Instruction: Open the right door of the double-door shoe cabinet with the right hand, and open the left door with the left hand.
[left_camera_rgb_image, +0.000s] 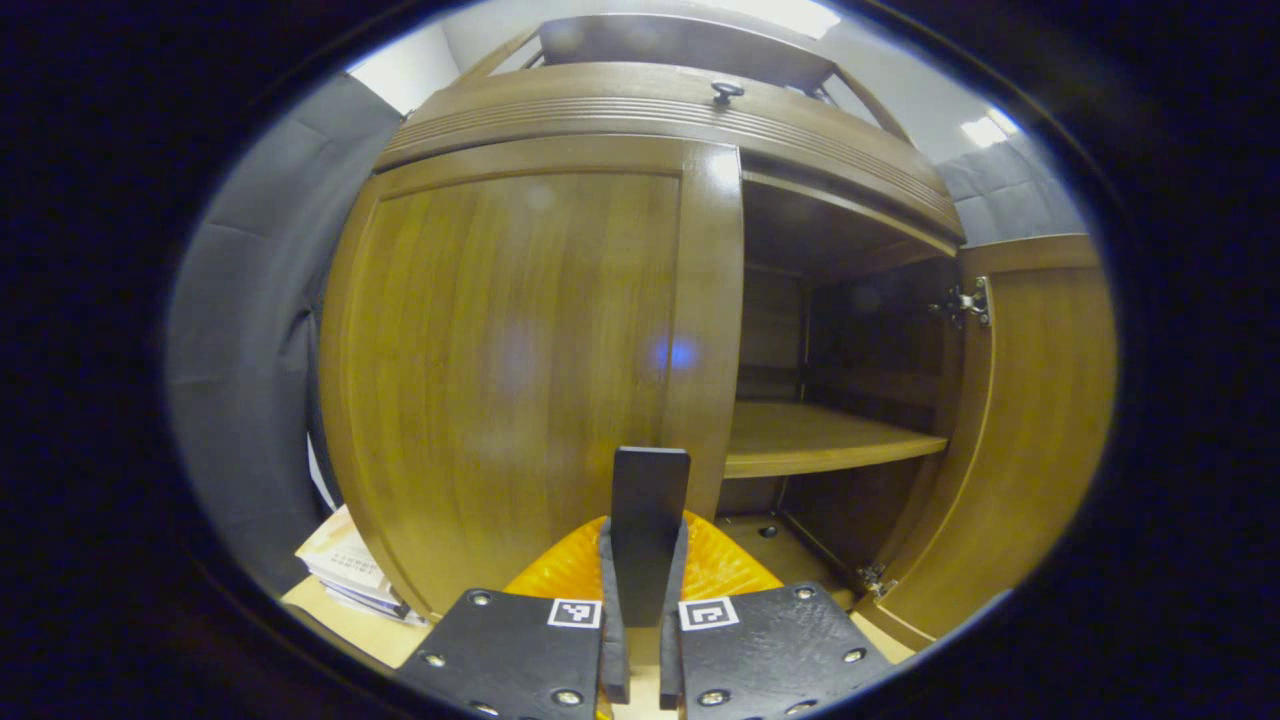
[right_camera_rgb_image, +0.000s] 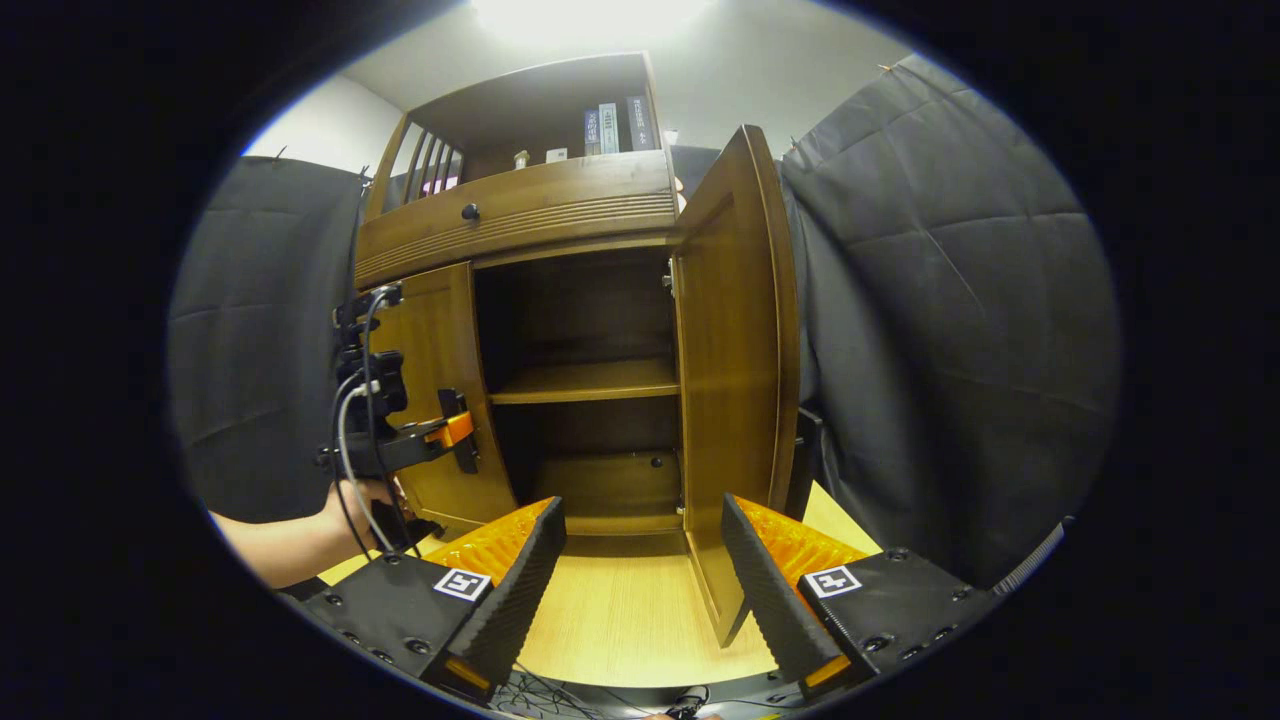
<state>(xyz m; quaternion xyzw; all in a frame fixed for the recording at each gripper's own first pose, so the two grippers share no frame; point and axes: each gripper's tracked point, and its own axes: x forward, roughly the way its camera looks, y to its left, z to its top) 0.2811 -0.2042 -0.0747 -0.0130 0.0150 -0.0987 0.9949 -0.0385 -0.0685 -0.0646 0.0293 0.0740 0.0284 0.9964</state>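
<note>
The wooden shoe cabinet's left door (left_camera_rgb_image: 510, 350) is closed. A dark flat handle (left_camera_rgb_image: 650, 480) stands out near its right edge, and my left gripper (left_camera_rgb_image: 646, 535) is shut on it, one finger on each side. In the right gripper view the left gripper (right_camera_rgb_image: 455, 430) sits at that door (right_camera_rgb_image: 435, 400), held by a person's hand (right_camera_rgb_image: 345, 505). The right door (right_camera_rgb_image: 735, 380) stands swung wide open, also seen from its inner side (left_camera_rgb_image: 1040, 420). My right gripper (right_camera_rgb_image: 642, 510) is open and empty, a little back from the cabinet in front of the open compartment.
Inside the open right half are a bare shelf (right_camera_rgb_image: 585, 380) and a floor panel (right_camera_rgb_image: 600, 485). A drawer with a knob (right_camera_rgb_image: 470, 211) and an upper shelf with books (right_camera_rgb_image: 610, 125) sit above. A paper stack (left_camera_rgb_image: 345, 570) lies left of the cabinet on the light wooden surface (right_camera_rgb_image: 620, 620).
</note>
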